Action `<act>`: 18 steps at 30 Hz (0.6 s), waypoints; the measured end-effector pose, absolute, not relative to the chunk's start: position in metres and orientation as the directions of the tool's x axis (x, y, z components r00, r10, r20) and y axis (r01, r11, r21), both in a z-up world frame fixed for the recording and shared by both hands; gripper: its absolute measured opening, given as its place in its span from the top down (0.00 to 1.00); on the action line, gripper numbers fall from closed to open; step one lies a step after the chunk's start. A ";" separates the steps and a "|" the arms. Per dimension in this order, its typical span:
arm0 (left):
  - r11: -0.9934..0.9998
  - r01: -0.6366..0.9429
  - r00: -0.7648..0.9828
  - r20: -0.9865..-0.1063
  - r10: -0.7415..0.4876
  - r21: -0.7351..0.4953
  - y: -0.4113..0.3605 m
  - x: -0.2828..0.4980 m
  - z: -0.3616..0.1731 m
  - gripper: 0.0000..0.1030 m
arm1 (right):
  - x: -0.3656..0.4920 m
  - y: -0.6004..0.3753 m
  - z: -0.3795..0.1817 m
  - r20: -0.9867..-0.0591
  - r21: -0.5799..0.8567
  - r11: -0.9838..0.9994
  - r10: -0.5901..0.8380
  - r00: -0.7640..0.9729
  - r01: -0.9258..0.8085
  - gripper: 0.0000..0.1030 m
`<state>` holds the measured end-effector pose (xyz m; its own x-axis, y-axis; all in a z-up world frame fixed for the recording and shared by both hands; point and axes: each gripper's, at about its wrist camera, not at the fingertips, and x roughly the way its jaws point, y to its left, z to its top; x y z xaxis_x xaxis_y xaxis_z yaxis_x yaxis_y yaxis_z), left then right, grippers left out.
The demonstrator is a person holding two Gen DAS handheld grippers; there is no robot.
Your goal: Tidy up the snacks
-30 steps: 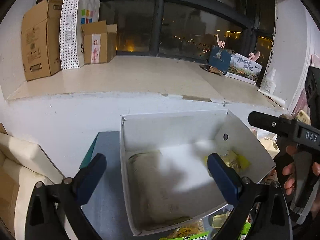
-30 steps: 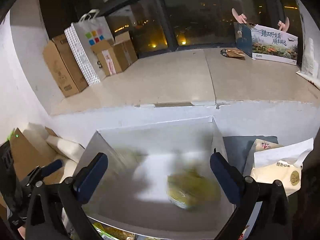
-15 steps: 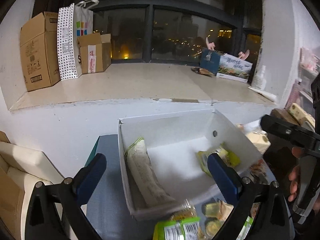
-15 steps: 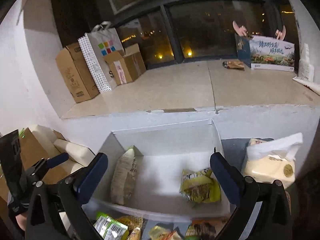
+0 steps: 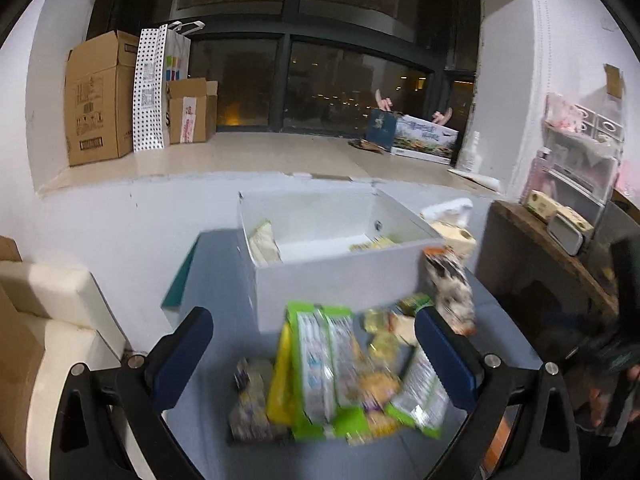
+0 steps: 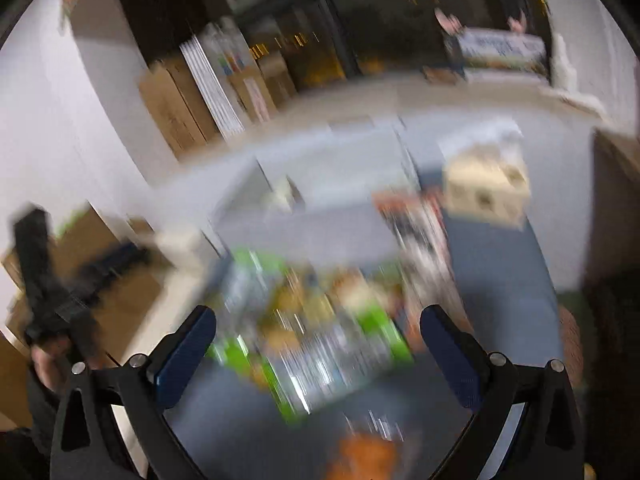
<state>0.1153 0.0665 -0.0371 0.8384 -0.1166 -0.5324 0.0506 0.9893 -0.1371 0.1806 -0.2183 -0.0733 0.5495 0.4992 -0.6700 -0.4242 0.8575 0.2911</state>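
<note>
Snack packets (image 5: 340,364): glossy plastic film. White box (image 5: 332,276): smooth matt card. Cartons (image 5: 100,96): plain brown cardboard.

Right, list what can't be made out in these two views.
- Snack pile, left view: motion blur makes labels unreadable.
- White box, left view: its near wall hides most of the contents; only a pale packet and a yellow one peek out.
- Right view: smeared throughout; the pile is only color streaks.
- Left tongs and right tongs: open, empty.
</note>
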 end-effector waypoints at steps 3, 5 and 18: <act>0.989 0.067 0.829 -0.544 -0.130 -0.135 0.055 0.099 -0.047 0.00 | 0.158 -0.224 -0.109 -0.793 0.214 0.917 0.364 0.488 -0.337 0.00; 0.988 0.079 0.821 -0.554 -0.139 -0.132 0.046 0.093 -0.054 0.00 | 0.145 -0.223 -0.134 -0.847 0.174 0.933 0.305 0.435 -0.315 0.00; 0.986 0.149 0.779 -0.606 -0.163 -0.074 0.013 0.100 -0.083 0.00 | 0.139 -0.193 -0.206 -0.950 -0.001 0.944 0.101 0.294 -0.329 0.00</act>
